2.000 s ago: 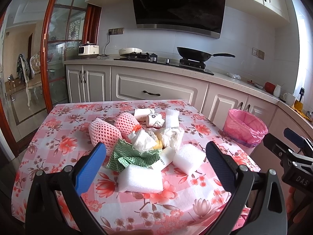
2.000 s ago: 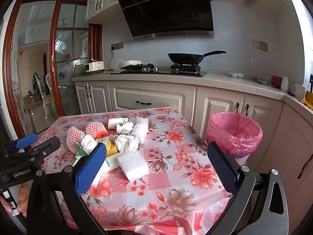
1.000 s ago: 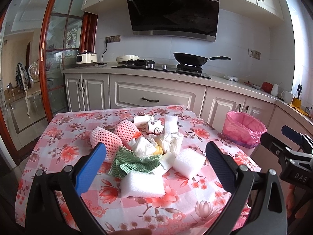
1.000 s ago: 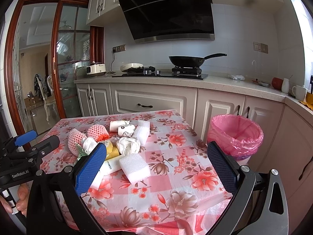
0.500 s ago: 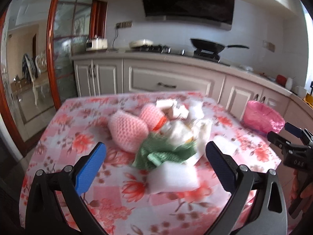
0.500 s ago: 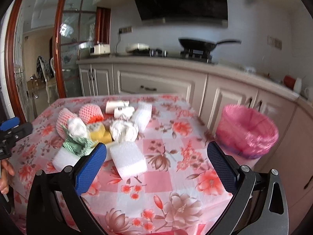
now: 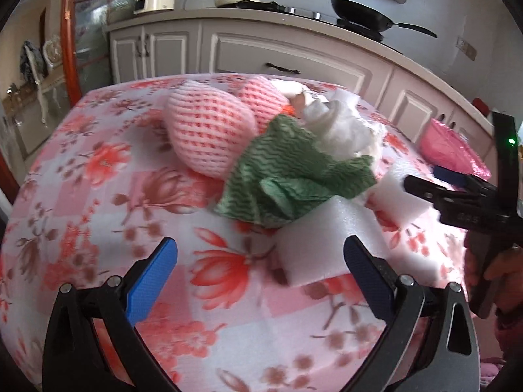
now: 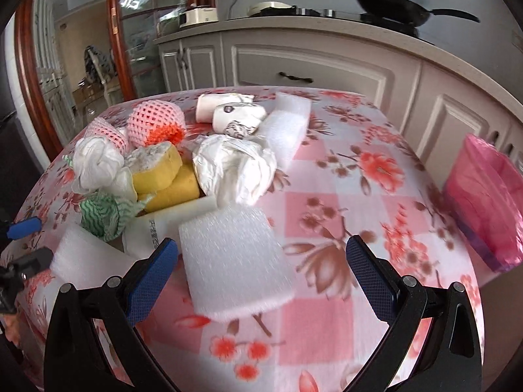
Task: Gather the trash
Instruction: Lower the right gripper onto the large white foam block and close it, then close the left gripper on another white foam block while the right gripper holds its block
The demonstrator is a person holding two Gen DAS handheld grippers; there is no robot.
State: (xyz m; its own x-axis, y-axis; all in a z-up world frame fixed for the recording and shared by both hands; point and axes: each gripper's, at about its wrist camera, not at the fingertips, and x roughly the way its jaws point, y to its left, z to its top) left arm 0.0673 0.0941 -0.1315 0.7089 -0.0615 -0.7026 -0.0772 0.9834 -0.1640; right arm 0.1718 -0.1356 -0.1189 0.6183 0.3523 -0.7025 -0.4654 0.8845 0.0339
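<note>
A heap of trash lies on the floral tablecloth. In it are two pink foam nets, a green cloth, crumpled white paper, yellow sponges, paper rolls and several white foam blocks. My left gripper is open and low over the cloth, and a foam block lies just ahead of its right finger. My right gripper is open too, with another foam block lying just ahead between its fingers. Neither holds anything.
A bin lined with a pink bag stands off the table's right side, below the cabinets. Each gripper shows in the other's view: the right gripper, the left gripper. Behind are the counter, a stove with a black pan and a glass door.
Both grippers have dropped and moved forward toward the heap, which now fills much more of each view. Both stay open; nothing on the table has been moved.
</note>
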